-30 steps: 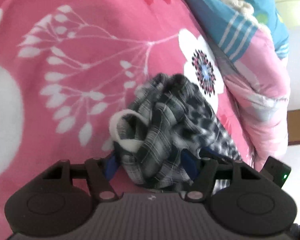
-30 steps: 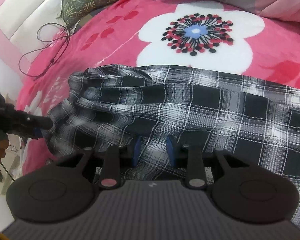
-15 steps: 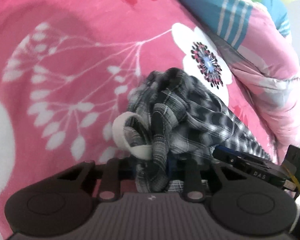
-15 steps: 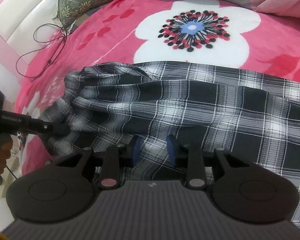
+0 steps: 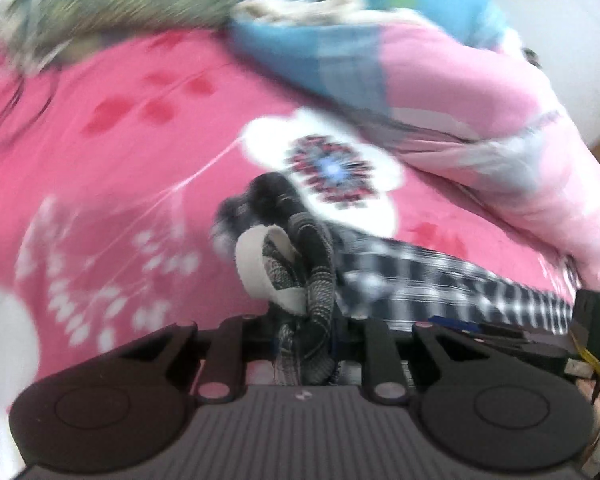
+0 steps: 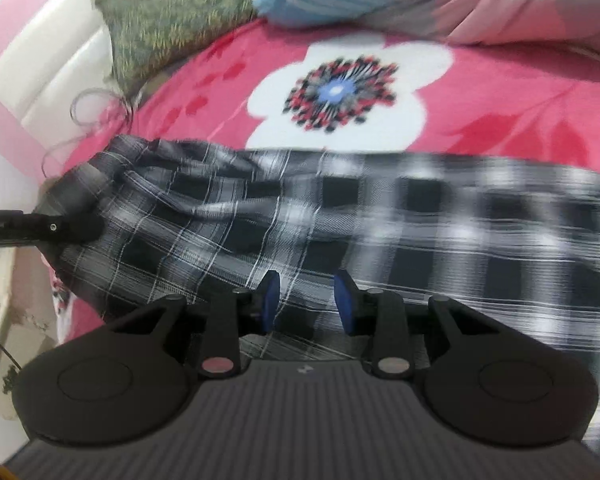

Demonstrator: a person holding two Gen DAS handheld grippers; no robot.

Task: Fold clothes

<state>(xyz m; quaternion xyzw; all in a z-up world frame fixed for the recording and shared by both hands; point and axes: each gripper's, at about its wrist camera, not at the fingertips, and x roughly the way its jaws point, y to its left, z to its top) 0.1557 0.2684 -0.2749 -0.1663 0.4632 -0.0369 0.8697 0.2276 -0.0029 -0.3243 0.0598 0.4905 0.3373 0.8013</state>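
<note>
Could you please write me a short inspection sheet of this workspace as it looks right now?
Surface: pink floral blanket on a bed.
Job's things: black-and-white plaid garment stretched across the blanket, bunched at its left end.
Clutter: green patterned cushion; blue and pink bedding piled at the far edge.
Grippers: left gripper shut on the bunched end; right gripper open above the cloth.
Cables: thin wire looped beside the cushion.
Surroundings: white padded headboard; the images are motion-blurred.

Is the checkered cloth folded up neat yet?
No. The checkered cloth lies stretched and wrinkled on the pink blanket, one end bunched in the left gripper.
</note>
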